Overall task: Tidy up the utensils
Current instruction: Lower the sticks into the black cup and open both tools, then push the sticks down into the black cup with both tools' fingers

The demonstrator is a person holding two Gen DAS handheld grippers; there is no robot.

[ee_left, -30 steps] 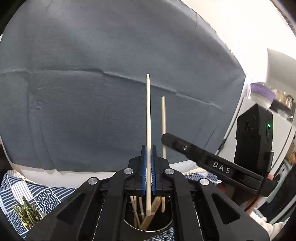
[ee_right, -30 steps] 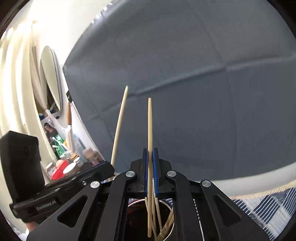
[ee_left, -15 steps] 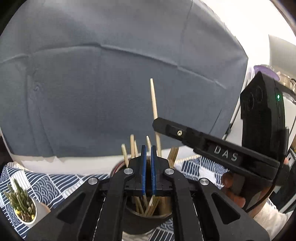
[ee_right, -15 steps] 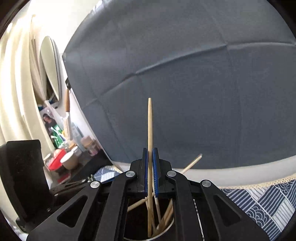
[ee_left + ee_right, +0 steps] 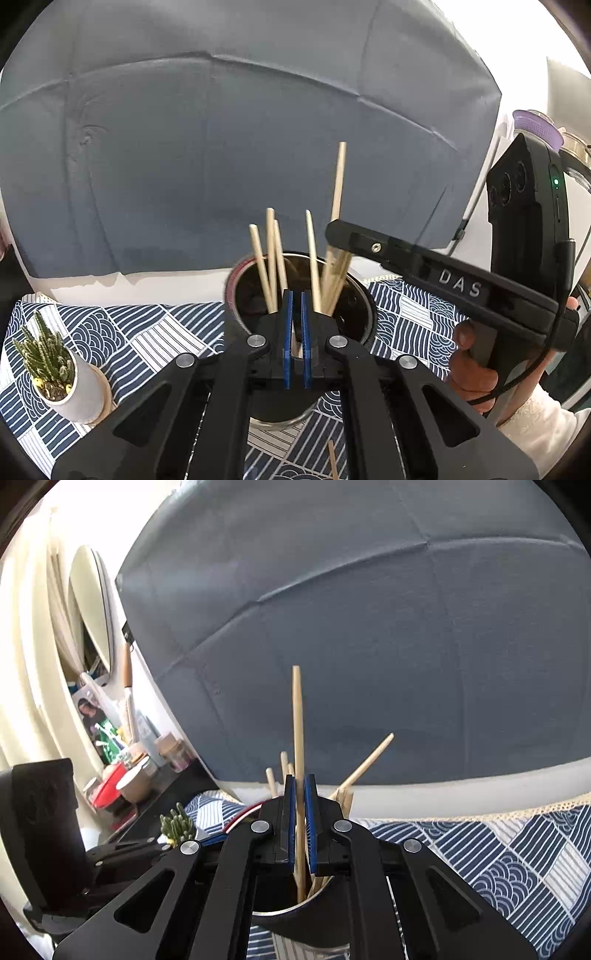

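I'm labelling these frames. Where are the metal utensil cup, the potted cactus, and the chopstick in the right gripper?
metal utensil cup [image 5: 364, 301]: left wrist view, right rim.
potted cactus [image 5: 83, 386]: left wrist view, white pot wall.
chopstick [image 5: 297, 716]: right wrist view, upper shaft above the pads.

Left gripper [image 5: 295, 325] dropped its chopstick into cup [image 5: 354, 295]; both grippers lowered; right gripper [image 5: 300, 812] retains chopstick [image 5: 297, 716].
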